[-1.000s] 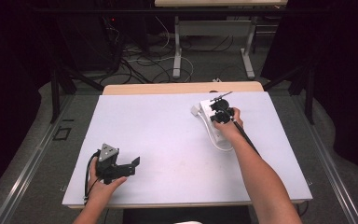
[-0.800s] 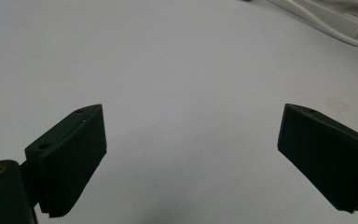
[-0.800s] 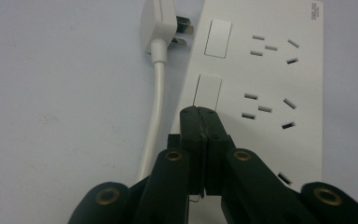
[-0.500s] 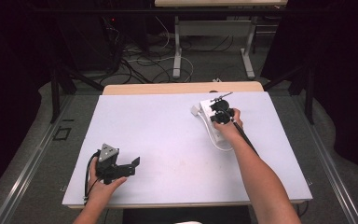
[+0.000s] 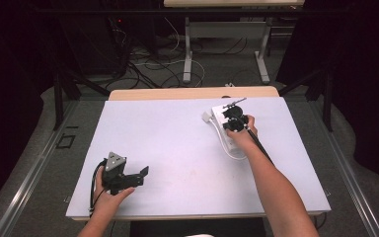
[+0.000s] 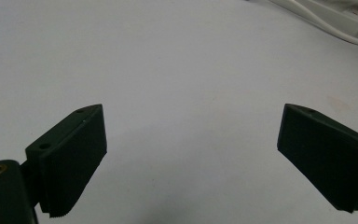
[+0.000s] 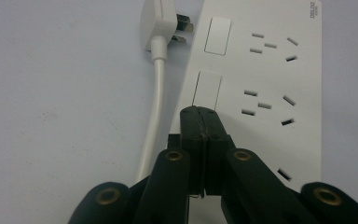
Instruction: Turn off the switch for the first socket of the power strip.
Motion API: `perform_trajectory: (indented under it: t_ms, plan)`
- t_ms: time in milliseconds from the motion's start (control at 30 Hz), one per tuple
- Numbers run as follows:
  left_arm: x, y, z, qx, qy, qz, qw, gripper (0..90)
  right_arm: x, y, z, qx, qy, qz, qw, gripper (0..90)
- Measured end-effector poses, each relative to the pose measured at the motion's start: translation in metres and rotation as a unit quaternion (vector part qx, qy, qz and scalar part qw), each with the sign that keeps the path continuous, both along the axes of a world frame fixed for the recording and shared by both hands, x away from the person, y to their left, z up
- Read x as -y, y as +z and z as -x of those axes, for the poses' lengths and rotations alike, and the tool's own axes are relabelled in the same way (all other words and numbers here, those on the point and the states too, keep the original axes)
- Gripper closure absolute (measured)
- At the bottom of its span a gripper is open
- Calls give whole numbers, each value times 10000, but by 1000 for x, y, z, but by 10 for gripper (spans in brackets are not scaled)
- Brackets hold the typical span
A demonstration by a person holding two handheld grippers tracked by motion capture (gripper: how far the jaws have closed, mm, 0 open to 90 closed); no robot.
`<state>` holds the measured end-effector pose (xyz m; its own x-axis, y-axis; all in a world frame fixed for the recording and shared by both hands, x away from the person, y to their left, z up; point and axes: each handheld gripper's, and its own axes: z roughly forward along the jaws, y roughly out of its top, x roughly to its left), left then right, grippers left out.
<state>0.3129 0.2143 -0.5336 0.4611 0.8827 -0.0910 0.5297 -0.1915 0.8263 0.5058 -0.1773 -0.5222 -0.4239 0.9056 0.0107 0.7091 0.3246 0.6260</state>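
Forearms enter from the near edge of the white table (image 5: 177, 138), and the account runs from the left one across. At the near left corner the left hand (image 5: 106, 197) rests on the tabletop, fingers wrapped round the left gripper (image 5: 140, 176), which lies roughly level and points toward the right side of the table; its grey three-cornered plate faces up. In the left gripper view its two black jaws stand wide apart with bare table surface between them and nothing in their grasp. Across the table, the right forearm stretches forward at a slant toward the far right part, wrist bent so that the right gripper (image 5: 234, 112) tips down onto the white power strip (image 5: 222, 123). In the right gripper view the right gripper (image 7: 200, 122) has its jaws pressed flat together, and its tip sits over a switch (image 7: 207, 89) on the power strip (image 7: 265, 74). Just beside the strip's edge lie its white plug (image 7: 161, 21) and cord (image 7: 154, 112).
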Motion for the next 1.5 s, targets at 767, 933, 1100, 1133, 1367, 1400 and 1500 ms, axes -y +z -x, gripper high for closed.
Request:
perform_trajectory:
  t_ms: [767,933,1100,1133,1367,1400,1500]
  plan:
    - [0,-1,-1,-7,-17,-11,10000,84,0,-3,1,139,-7,20,9999,890]
    - [0,-1,-1,-6,-18,-13,10000,84,1,-2,1,102,-7,70,9999,886]
    - [0,-1,-1,-56,-30,-57,10000,85,1,-2,1,77,-52,29,10000,865]
    - [0,-1,-1,-65,-32,-66,10000,86,1,-2,1,60,-69,8,10000,863]
    - [1,-2,-2,-117,-41,-108,9999,102,0,-4,4,158,30,-123,9998,808]
    - [1,-2,-2,-102,-55,-151,9998,108,0,-4,4,175,59,-128,9997,794]
    - [2,-3,-3,-156,-97,-159,9997,130,0,-5,5,160,84,-143,9997,770]
